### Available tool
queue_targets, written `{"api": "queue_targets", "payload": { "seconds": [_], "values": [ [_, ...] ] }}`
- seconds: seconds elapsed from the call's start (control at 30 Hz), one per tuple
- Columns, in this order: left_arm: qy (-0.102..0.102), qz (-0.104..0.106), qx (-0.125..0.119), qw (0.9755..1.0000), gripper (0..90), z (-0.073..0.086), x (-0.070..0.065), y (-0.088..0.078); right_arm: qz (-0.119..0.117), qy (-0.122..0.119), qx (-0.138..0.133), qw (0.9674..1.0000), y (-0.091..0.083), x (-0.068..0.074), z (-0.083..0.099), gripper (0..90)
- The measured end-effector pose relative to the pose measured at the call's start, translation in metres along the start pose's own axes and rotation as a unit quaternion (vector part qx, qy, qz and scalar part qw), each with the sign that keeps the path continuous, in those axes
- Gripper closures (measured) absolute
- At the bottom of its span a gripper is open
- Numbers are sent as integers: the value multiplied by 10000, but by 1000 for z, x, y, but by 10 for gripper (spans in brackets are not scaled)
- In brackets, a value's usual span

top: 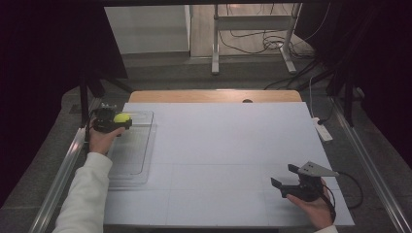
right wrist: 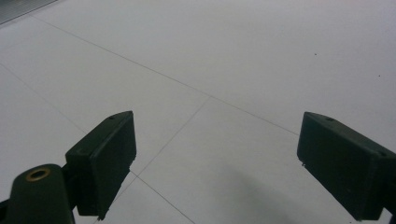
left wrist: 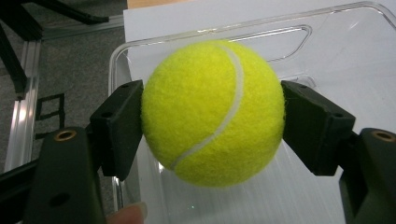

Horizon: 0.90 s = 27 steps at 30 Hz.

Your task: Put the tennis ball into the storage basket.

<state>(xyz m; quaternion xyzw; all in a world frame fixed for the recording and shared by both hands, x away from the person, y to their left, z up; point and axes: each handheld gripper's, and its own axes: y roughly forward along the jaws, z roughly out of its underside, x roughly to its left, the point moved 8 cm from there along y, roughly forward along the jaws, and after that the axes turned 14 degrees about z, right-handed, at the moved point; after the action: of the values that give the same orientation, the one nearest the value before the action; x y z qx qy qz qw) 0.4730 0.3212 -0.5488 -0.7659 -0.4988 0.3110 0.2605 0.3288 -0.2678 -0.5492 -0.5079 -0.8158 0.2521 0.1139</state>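
One fuzzy round ball (left wrist: 212, 112), clear ribbed tray (left wrist: 327, 42)

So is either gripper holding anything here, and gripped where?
The left gripper clamps a tennis ball across its widest part, one jaw on each side, above the clear tray. The right gripper is open, holding nothing.

One tennis ball (left wrist: 213, 112); one clear plastic tray (top: 130, 155); two grippers; one white table (top: 218, 145); one power strip (top: 322, 129).

Yellow tennis ball (left wrist: 212, 112) held above clear tray (left wrist: 327, 56).
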Motion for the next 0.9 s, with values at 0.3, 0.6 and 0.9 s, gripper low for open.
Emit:
{"api": "queue_targets", "payload": {
  "seconds": [0.3, 0.6, 0.9],
  "values": [
    [2, -11, 44, 10000, 267, 1, 0, 2, 2, -6, -5, 10000, 0, 0, 0, 119],
    [71, -18, 57, 10000, 267, 2, -3, 2, 2, -6, -10, 10000, 0, 0, 0, 119],
    [103, -15, 190, 9998, 267, 6, -5, 7, 5, 3, -6, 10000, 0, 0, 0, 119]
  ]
}}
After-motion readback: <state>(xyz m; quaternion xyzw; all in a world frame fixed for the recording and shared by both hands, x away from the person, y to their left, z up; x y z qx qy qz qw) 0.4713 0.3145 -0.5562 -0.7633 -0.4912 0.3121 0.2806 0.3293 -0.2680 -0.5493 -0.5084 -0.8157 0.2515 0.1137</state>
